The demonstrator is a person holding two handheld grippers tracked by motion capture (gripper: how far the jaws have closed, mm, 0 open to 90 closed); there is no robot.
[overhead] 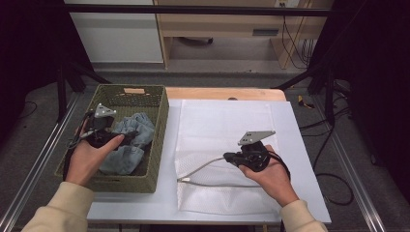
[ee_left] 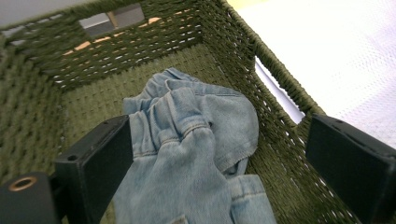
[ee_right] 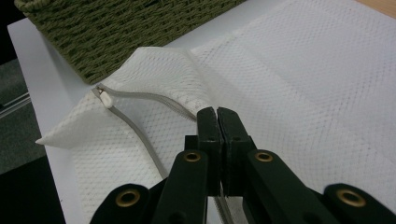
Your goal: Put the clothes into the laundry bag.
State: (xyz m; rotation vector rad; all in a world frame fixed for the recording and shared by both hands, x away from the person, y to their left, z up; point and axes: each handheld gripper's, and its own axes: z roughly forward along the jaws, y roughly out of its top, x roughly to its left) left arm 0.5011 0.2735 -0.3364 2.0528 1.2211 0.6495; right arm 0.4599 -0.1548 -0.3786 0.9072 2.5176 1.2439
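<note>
Here your left hand-held gripper [ee_left: 210, 154] gapes over the jeans [ee_left: 196, 140], their lower part cut off; your right hand-held gripper [ee_right: 217, 116] pinches the mesh bag [ee_right: 289, 93], its zip [ee_right: 140, 126] partly hidden.

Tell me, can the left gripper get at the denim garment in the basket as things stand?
Probably yes: the left gripper hangs open inside the green basket, its jaws on either side of the denim garment, with nothing between.

Nothing readable here, honestly: no labels, brand names, numbers or signs anywhere that I can make out, in the high view or either gripper view.
</note>
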